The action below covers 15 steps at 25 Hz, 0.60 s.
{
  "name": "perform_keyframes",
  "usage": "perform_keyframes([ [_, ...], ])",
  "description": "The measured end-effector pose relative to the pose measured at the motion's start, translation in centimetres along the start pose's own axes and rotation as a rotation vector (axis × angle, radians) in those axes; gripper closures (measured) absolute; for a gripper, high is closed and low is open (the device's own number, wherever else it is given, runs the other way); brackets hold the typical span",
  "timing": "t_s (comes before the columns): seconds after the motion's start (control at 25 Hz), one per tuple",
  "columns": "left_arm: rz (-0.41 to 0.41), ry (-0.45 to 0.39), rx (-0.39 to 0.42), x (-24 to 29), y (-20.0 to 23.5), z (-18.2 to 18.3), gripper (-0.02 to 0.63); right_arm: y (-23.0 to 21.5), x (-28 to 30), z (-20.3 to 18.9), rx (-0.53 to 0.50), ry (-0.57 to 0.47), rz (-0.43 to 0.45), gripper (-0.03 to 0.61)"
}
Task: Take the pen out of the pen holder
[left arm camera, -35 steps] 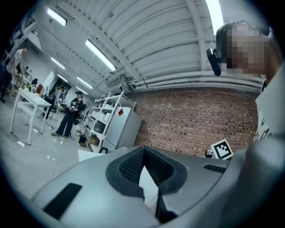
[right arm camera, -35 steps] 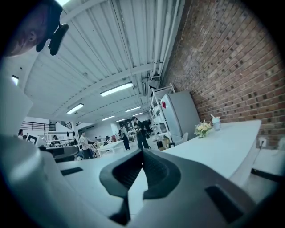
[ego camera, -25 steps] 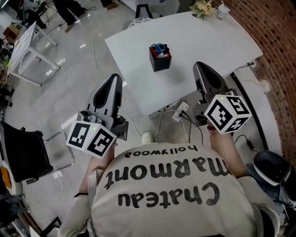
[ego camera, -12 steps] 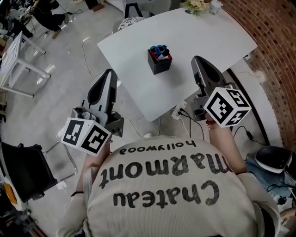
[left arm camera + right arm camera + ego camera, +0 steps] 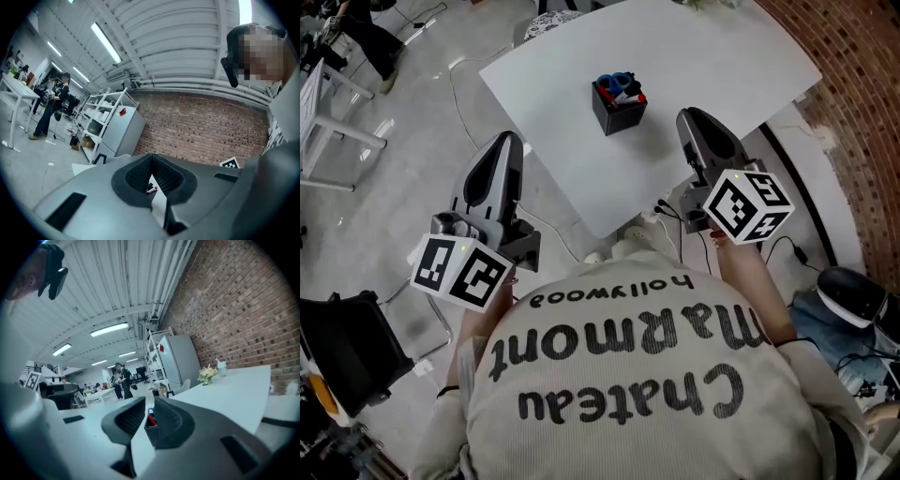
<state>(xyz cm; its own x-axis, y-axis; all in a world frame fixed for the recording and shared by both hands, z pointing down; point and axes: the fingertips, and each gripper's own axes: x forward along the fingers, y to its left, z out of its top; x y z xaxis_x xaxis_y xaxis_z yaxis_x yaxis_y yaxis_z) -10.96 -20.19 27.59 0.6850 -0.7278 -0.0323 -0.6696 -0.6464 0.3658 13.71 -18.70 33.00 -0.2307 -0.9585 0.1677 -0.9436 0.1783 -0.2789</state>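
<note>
The black pen holder (image 5: 619,103) stands at the upper centre of the head view, on the white counter (image 5: 722,56) and well clear of every edge. Red pens (image 5: 635,94) and blue scissors handles (image 5: 615,82) stick up out of it. At mid-left the left claw (image 5: 501,155) hangs off the counter's edge over open floor (image 5: 384,206), clenched on nothing. The right claw (image 5: 701,136) hovers above the near right edge, slightly released and empty. Only the right gripper view shows a flower bunch (image 5: 206,374) at the counter's far end.

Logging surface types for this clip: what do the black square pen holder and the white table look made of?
Black square pen holder: matte dark walls, likely plastic, though the look leaves it open. White table: smooth, uniform top, probably laminate or painted board.
</note>
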Motion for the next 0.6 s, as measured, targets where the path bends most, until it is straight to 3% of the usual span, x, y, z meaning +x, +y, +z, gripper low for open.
perform_keyframes([
  [0.2, 0.058, -0.023, -0.004, 0.8, 1.1, 0.6, 0.612, -0.7, 2.1, -1.3, -0.103, 0.056, 0.041, 0.502],
  [0.6, 0.227, -0.065, -0.011, 0.8, 2.9, 1.0, 0.612, -2.8, 7.6, -2.9, -0.154, 0.16, 0.144, 0.495],
])
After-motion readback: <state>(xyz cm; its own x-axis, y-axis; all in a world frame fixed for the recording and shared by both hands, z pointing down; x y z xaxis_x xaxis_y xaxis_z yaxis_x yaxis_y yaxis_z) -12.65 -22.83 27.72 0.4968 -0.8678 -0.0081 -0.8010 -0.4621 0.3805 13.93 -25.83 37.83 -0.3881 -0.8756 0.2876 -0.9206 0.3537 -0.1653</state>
